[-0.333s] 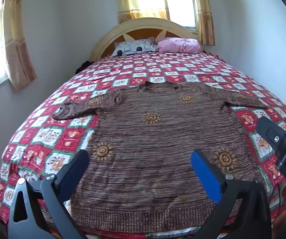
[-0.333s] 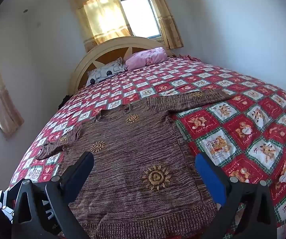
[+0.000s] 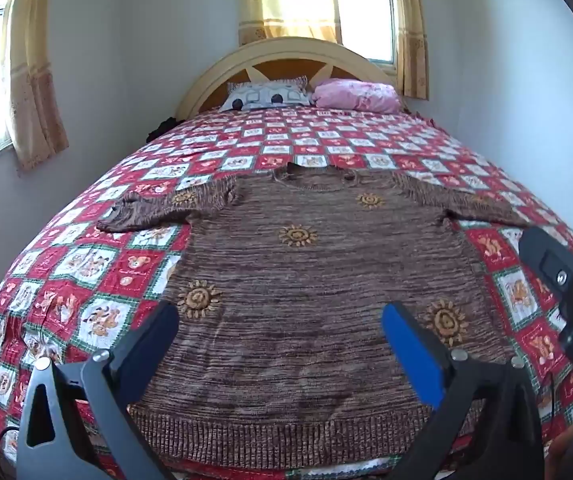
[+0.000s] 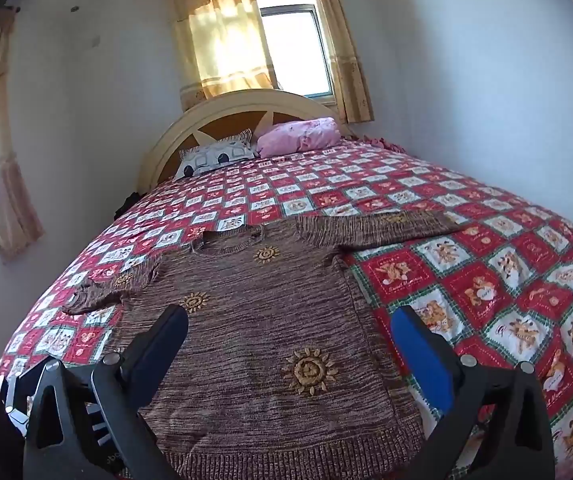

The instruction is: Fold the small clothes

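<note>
A brown knit sweater (image 3: 318, 280) with gold sun motifs lies flat on the bed, hem towards me, both sleeves spread out sideways. It also shows in the right wrist view (image 4: 254, 340). My left gripper (image 3: 282, 344) is open and empty, held above the sweater's lower part near the hem. My right gripper (image 4: 290, 344) is open and empty, above the sweater's lower right side. The right gripper's body shows at the right edge of the left wrist view (image 3: 566, 288).
The bed has a red and white patchwork quilt (image 3: 86, 264), also seen in the right wrist view (image 4: 486, 280). A grey patterned pillow (image 3: 266, 96) and a pink pillow (image 3: 354, 94) lie by the curved headboard (image 3: 286, 50). Walls close in on both sides.
Both views sit slightly differently over the sweater. Both grippers stay open and the sweater has not moved.
</note>
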